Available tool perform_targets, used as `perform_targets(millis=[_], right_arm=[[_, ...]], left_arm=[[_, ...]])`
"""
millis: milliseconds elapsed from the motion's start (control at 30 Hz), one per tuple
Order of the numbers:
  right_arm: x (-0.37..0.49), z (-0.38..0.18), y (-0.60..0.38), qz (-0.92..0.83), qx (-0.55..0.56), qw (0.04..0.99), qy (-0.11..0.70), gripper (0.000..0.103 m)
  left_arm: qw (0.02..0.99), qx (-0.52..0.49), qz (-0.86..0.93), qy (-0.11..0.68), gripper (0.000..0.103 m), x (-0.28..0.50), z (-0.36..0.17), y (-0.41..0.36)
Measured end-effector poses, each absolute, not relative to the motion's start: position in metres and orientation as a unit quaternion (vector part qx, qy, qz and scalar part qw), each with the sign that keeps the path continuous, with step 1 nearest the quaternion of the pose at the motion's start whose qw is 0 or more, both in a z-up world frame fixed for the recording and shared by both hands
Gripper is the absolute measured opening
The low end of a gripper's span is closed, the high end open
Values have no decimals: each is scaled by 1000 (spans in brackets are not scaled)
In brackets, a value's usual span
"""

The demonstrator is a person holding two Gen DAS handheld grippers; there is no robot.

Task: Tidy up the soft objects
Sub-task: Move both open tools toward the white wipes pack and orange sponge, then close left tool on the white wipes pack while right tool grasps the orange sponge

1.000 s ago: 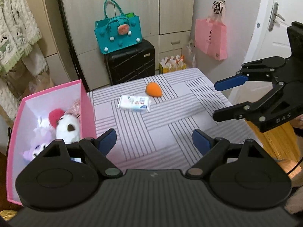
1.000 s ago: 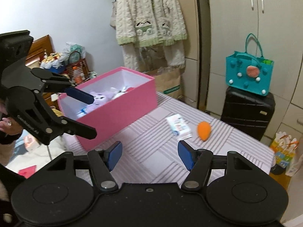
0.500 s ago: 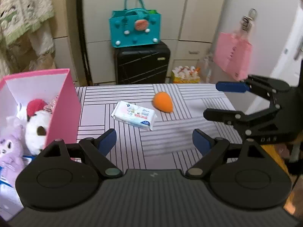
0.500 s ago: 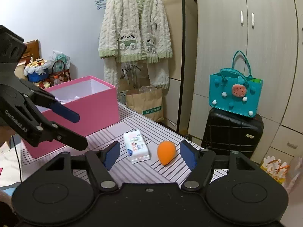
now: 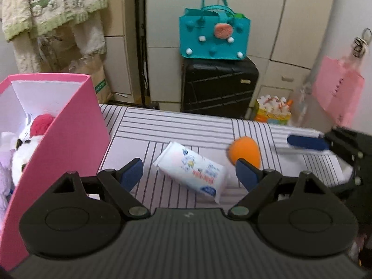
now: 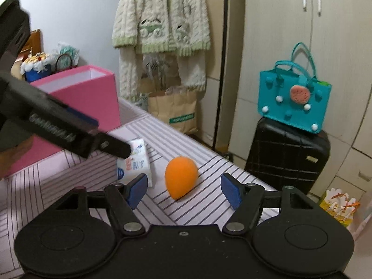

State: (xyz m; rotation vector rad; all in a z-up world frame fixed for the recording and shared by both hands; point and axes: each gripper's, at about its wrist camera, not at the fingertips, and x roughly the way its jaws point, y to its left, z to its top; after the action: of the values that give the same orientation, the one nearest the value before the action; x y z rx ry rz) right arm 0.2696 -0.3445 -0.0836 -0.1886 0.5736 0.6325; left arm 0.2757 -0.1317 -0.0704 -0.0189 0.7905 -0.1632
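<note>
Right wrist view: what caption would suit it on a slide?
Open right gripper lined up on an orange sponge on the striped table, tissue pack alongside.

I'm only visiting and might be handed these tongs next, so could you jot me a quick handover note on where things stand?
Left tongs: open, empty, lined up on the white tissue pack.
Right tongs: open, empty, lined up on the orange sponge.
Both things lie loose on the striped table, close side by side.
Done: plush toys already sit in the pink box at the table's left.
Left: grip the pack and the sponge, probably move them into the box.
</note>
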Motion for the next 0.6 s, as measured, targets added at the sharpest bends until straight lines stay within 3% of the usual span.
perform_targets(millis=[467,600], right_arm=[[295,-104,-331,311,-84,894,311,74],[297,-106,-327,319,-79,895,303,64]], left_arm=[[910,-42,-9,412,84,314,-99,-139],[904,-42,-9,426,84,321,-105,-145]])
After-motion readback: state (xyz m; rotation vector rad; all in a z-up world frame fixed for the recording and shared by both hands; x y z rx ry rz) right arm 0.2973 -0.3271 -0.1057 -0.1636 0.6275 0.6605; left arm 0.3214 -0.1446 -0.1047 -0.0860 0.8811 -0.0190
